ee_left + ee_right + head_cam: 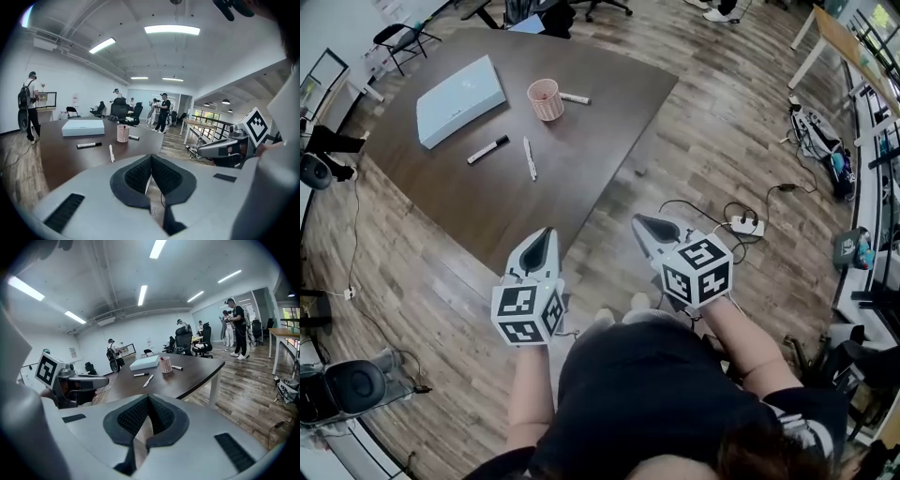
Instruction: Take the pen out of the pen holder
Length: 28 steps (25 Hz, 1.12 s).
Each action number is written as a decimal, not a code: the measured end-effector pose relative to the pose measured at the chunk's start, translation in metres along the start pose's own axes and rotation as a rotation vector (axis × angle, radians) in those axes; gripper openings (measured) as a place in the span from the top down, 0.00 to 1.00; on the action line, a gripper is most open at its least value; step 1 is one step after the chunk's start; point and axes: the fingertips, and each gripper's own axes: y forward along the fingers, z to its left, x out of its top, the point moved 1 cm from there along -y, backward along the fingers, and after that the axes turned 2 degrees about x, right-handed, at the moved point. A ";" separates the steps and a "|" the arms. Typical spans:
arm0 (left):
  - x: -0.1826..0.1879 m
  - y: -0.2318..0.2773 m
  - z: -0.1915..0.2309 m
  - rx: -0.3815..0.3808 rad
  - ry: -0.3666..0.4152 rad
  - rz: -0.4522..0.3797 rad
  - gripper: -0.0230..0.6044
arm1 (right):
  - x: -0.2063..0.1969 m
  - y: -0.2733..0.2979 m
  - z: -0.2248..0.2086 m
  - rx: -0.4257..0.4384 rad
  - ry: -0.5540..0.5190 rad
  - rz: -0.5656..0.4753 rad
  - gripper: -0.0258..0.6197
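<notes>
A pink mesh pen holder (545,98) stands upright on the far part of the dark brown table (581,159), also seen as the pen holder (123,133) and pen holder (165,365). Something reddish shows at its rim; what is inside is too small to tell. Both grippers hang over the wooden floor, short of the table's near corner and far from the holder. My left gripper (546,234) (151,159) is shut with nothing between its pads. My right gripper (642,221) (147,399) is also shut and empty, and both point toward the table.
On the table lie a white flat box (459,100), a black-capped marker (487,150), a white pen (530,157) and another marker (575,98) beside the holder. A power strip with cables (742,225) lies on the floor at right. People (163,111) stand beyond the table.
</notes>
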 end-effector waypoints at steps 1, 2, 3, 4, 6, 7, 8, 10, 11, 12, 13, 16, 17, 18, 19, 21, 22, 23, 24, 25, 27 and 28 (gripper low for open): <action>0.001 0.004 -0.003 0.005 -0.004 -0.001 0.92 | 0.000 0.000 -0.005 0.006 -0.001 0.002 0.93; 0.001 0.007 -0.005 0.010 -0.006 0.001 0.92 | 0.000 0.000 -0.009 0.013 -0.001 0.003 0.93; 0.001 0.010 -0.007 0.015 -0.008 0.004 0.92 | 0.001 0.000 -0.012 0.021 0.000 0.004 0.93; 0.001 0.013 -0.009 0.021 -0.009 0.007 0.92 | 0.002 0.001 -0.015 0.031 -0.001 0.004 0.93; 0.002 0.019 -0.010 0.035 -0.014 0.007 0.92 | 0.004 0.004 -0.020 0.049 -0.006 0.008 0.93; 0.002 0.022 -0.011 0.042 -0.017 0.004 0.92 | 0.004 0.005 -0.022 0.057 -0.008 0.010 0.93; 0.003 0.025 -0.013 0.048 -0.018 0.002 0.92 | 0.005 0.006 -0.025 0.065 -0.010 0.013 0.93; 0.005 0.030 -0.018 0.055 -0.018 0.001 0.92 | 0.005 0.006 -0.029 0.080 -0.012 0.016 0.93; 0.005 0.031 -0.021 0.057 -0.017 0.002 0.92 | 0.005 0.007 -0.031 0.088 -0.013 0.018 0.93; 0.006 0.032 -0.023 0.059 -0.016 0.003 0.92 | 0.004 0.007 -0.032 0.097 -0.014 0.021 0.93; 0.006 0.033 -0.025 0.060 -0.014 0.003 0.92 | 0.004 0.009 -0.034 0.104 -0.016 0.024 0.93; 0.007 0.038 -0.026 0.069 -0.001 0.012 0.92 | 0.002 0.016 -0.037 0.115 -0.013 0.034 0.93; 0.007 0.039 -0.026 0.073 0.006 0.019 0.92 | 0.002 0.018 -0.038 0.119 -0.009 0.037 0.93; 0.007 0.041 -0.024 0.077 0.015 0.027 0.92 | 0.002 0.020 -0.037 0.124 -0.004 0.041 0.93; 0.008 0.043 -0.023 0.080 0.023 0.034 0.92 | 0.001 0.023 -0.037 0.128 -0.001 0.044 0.93; 0.011 0.048 -0.019 0.079 0.035 0.037 0.92 | 0.001 0.030 -0.038 0.134 0.002 0.051 0.93; 0.014 0.051 -0.017 0.075 0.038 0.032 0.92 | 0.002 0.034 -0.038 0.135 0.003 0.052 0.93; 0.017 0.054 -0.014 0.068 0.040 0.026 0.92 | 0.005 0.038 -0.040 0.136 0.002 0.053 0.93; 0.020 0.059 -0.012 0.059 0.041 0.020 0.92 | 0.008 0.042 -0.041 0.136 0.002 0.053 0.93; 0.023 0.064 -0.009 0.050 0.041 0.017 0.92 | 0.013 0.047 -0.042 0.136 0.003 0.051 0.93; 0.029 0.075 -0.002 0.034 0.045 0.021 0.92 | 0.023 0.059 -0.043 0.138 0.005 0.048 0.93; 0.032 0.080 0.002 0.029 0.050 0.023 0.92 | 0.028 0.064 -0.044 0.138 0.001 0.049 0.93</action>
